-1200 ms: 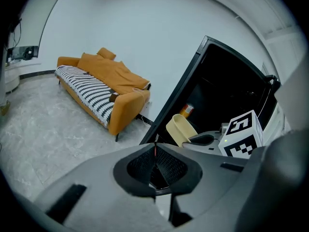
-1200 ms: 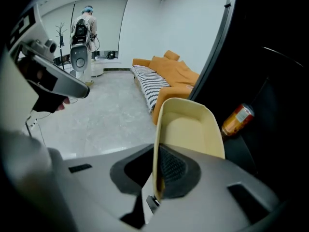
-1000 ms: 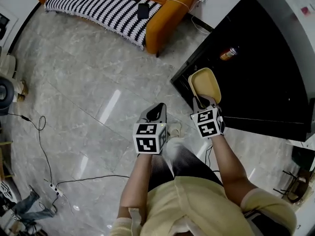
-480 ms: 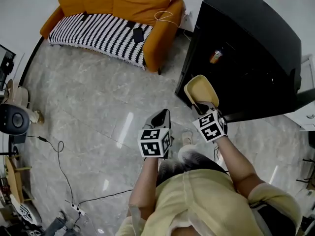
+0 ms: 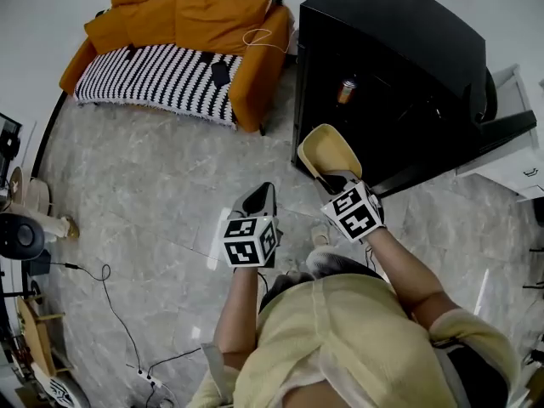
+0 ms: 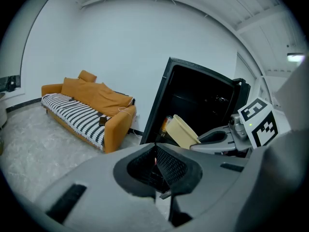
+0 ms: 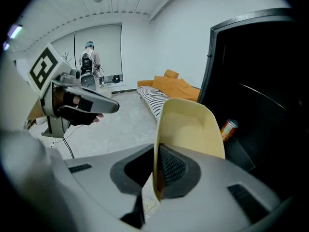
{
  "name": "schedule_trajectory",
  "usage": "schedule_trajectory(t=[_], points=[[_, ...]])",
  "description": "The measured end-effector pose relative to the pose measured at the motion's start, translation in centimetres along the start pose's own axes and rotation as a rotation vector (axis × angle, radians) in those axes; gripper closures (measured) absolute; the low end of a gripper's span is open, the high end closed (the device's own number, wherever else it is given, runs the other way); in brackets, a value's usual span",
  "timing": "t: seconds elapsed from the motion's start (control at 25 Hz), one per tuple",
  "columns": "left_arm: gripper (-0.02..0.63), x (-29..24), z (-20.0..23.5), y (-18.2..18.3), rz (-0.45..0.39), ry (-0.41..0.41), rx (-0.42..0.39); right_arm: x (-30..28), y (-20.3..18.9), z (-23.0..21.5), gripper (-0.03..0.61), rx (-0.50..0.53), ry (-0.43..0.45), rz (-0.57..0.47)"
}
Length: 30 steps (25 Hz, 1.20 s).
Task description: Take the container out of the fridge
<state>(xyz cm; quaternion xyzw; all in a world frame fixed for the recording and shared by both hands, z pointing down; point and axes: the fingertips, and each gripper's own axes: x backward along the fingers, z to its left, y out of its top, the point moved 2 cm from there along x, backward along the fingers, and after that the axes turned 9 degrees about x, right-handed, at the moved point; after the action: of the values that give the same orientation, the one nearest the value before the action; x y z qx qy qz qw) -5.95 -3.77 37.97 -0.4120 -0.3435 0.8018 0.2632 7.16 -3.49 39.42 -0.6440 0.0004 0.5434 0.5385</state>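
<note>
A pale yellow container (image 5: pixel 327 153) is held by its rim in my right gripper (image 5: pixel 338 179), whose jaws are shut on it; it fills the middle of the right gripper view, container (image 7: pixel 189 129). It hangs just outside the open black fridge (image 5: pixel 399 66). An orange can (image 5: pixel 345 90) stands on a shelf inside the fridge, can (image 7: pixel 228 128). My left gripper (image 5: pixel 260 199) hovers over the floor to the left, jaws shut with nothing in them, left gripper (image 6: pixel 155 164). In the left gripper view the container (image 6: pixel 183 132) shows ahead to the right.
An orange sofa (image 5: pixel 183 24) with a striped black and white blanket (image 5: pixel 153 83) stands beyond the fridge on the left. White furniture (image 5: pixel 518 155) is right of the fridge. Cables (image 5: pixel 102 279) trail across the marble floor at left. A person (image 7: pixel 89 62) stands far off.
The view has swung so the fridge and sofa sit more squarely ahead. The right gripper with the container has shifted slightly left and away from the fridge opening. Left gripper moved little.
</note>
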Motion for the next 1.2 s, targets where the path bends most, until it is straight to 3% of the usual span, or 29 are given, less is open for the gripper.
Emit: schedule_trajectory(t=[0.84, 1.2], points=[[0.589, 4.5, -1.6, -1.2, -0.034, 0.013, -0.075, 5.7, -1.2, 3.0, 0.543, -0.175, 0.055, -0.089], [0.589, 5.1, -2.0, -2.0, -0.028, 0.007, -0.071, 6.2, -1.2, 3.3, 0.545, -0.201, 0.065, -0.111]])
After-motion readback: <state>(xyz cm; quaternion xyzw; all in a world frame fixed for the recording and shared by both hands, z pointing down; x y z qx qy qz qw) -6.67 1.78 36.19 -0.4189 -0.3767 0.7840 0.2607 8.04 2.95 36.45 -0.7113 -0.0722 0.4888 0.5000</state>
